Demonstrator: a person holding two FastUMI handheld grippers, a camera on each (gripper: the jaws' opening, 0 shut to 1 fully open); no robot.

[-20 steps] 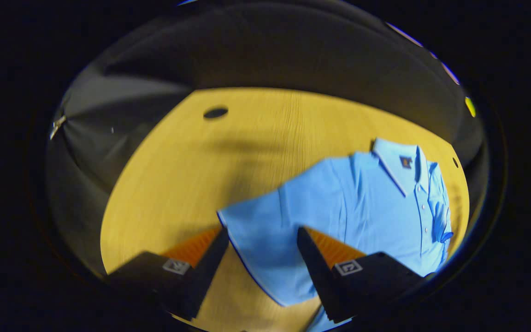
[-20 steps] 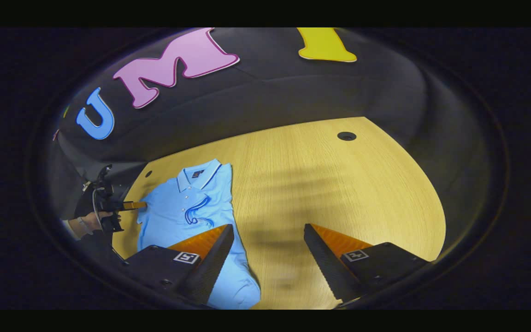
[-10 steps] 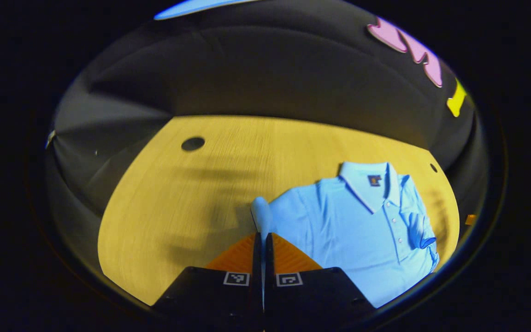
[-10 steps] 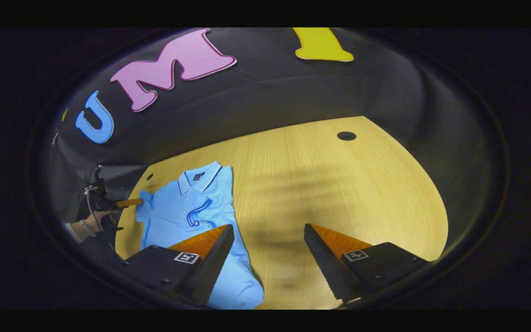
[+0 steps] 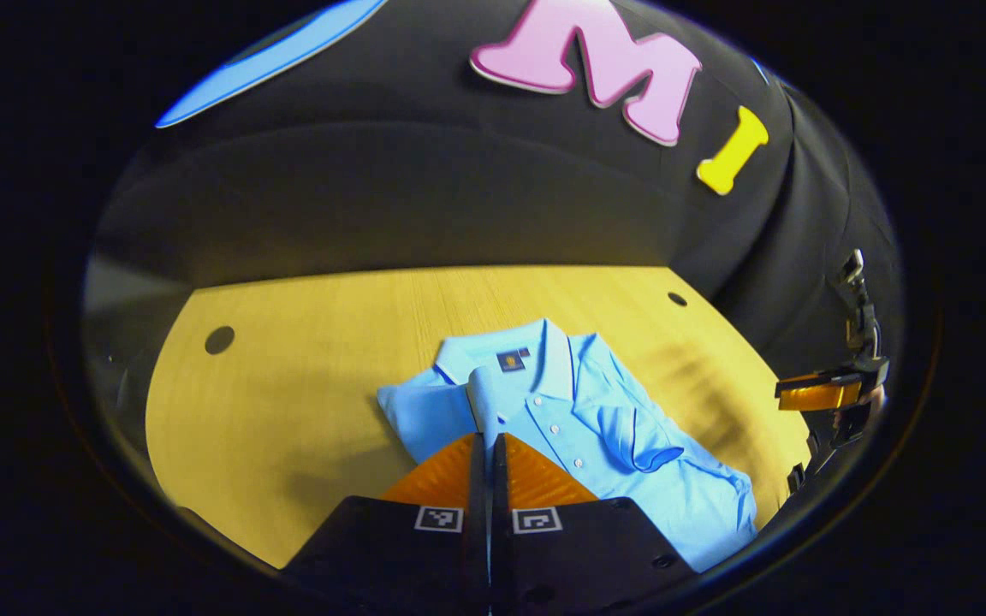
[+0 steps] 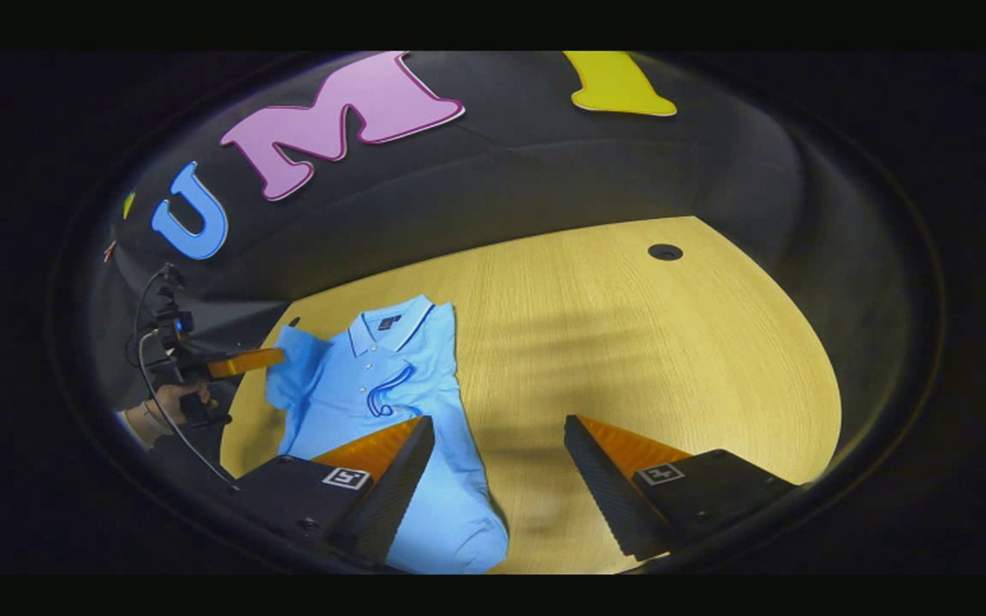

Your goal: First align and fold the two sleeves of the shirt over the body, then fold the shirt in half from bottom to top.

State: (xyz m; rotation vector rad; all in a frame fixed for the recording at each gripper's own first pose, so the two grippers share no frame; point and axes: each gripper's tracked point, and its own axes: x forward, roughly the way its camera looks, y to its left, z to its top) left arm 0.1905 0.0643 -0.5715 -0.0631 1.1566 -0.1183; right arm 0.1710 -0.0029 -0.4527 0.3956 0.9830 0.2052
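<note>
A light blue polo shirt (image 5: 579,411) lies face up on the yellow wooden table (image 5: 288,385), collar toward the far wall. One sleeve (image 5: 643,441) rests folded over the chest. My left gripper (image 5: 487,438) is shut on the other sleeve (image 5: 483,389), which stands up pinched between its fingers beside the collar. The right gripper view has that gripper (image 6: 264,360) at the left, with a hand (image 6: 172,398) holding it and the lifted sleeve (image 6: 294,364) above the shirt (image 6: 390,385). My right gripper (image 6: 500,428) stands open above the table, near the shirt's lower right edge, nothing between its fingers.
The table (image 6: 630,342) stretches wide and bare to the right of the shirt, with a round hole (image 6: 665,251) near its far edge. Another hole (image 5: 219,340) sits at the far left. Black cloth walls close in behind the table.
My left gripper went from open around the sleeve to shut on it, then lifted it and swung it toward the collar. The right gripper has barely shifted.
</note>
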